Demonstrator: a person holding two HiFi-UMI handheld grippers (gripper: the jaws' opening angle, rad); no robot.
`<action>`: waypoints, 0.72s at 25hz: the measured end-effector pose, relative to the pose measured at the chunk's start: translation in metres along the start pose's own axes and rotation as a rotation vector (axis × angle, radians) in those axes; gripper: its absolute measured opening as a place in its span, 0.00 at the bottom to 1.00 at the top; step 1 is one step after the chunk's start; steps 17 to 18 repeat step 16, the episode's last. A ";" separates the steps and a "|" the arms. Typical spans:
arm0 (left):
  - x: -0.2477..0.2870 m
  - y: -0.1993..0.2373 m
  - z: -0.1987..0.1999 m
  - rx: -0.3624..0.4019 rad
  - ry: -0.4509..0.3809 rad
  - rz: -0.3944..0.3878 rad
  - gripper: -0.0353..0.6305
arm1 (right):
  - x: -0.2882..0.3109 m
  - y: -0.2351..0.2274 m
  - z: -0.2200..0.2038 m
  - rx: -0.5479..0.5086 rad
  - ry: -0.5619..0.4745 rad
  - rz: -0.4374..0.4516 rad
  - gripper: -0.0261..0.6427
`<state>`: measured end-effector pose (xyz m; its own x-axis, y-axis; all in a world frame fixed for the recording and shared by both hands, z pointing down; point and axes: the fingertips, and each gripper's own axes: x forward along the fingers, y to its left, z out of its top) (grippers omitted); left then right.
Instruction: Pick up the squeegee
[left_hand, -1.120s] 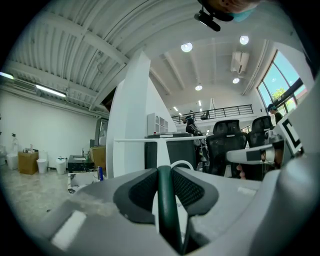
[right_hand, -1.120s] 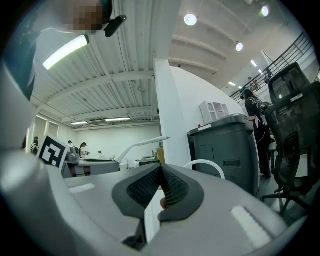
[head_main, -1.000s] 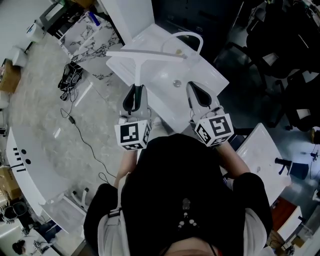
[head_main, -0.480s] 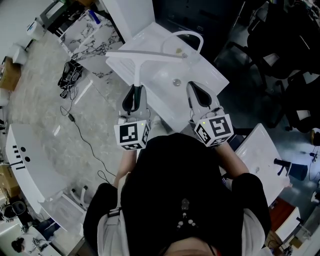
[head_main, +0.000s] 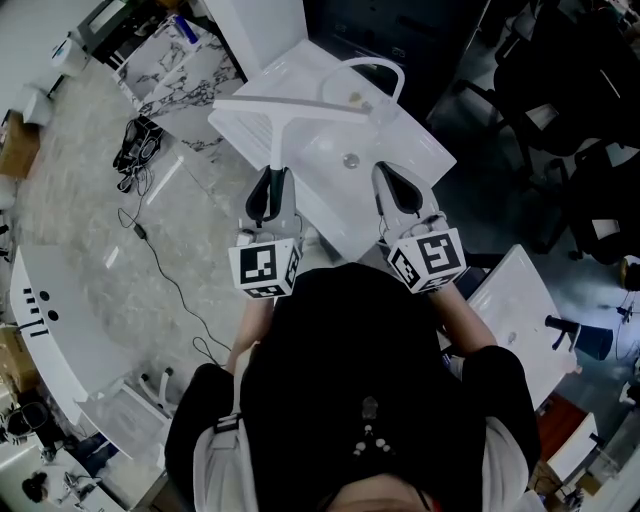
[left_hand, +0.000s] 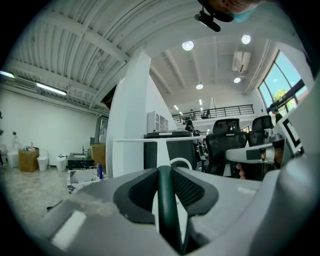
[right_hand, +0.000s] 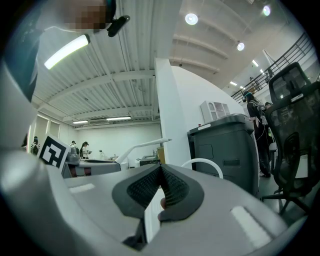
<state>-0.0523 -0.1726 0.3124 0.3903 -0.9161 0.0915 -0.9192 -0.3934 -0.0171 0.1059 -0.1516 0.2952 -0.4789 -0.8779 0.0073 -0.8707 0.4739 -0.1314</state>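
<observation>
We find the squeegee (head_main: 277, 135) already taken by the left tongs (head_main: 268, 190); in the left gripper view the two dark pads press on its dark green grip from either side, and the white stem (left_hand: 161, 152) runs straight out along the line of the tongs. The long axis of the handle is therefore the axis of the left tongs themselves; the blade sits crosswise at the far end, a pale bar reaching out to both sides of the stem.

From the head view the whole tool hangs over the white sink (head_main: 405, 150), with the arched faucet (head_main: 375, 70) just beyond the blade's right end; we cannot tell from above whether the blade touches the sink. In the left gripper view the blade stands against the far room, with the faucet's arch lower in the picture, so we judge it is lifted clear.

The right tongs (head_main: 392, 185) lie beside the left pair, pointing the same way and apart from the handle; their pads meet at the tips (right_hand: 161, 170) with nothing of the task between them. The blade's right end lies ahead of them and slightly inward.

In our judgement the left hand is the one that counts; any further raising has to carry the stem along that same line, with the wide blade kept off the faucet.
</observation>
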 end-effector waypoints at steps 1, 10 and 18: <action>0.000 0.000 0.000 0.000 0.001 0.001 0.21 | 0.000 0.000 0.000 0.001 0.000 -0.001 0.04; 0.001 -0.004 -0.006 -0.002 0.012 -0.002 0.21 | -0.003 -0.003 -0.004 0.008 0.009 -0.005 0.04; 0.001 -0.001 -0.010 -0.006 0.013 -0.008 0.21 | 0.000 -0.001 -0.007 0.007 0.011 -0.008 0.04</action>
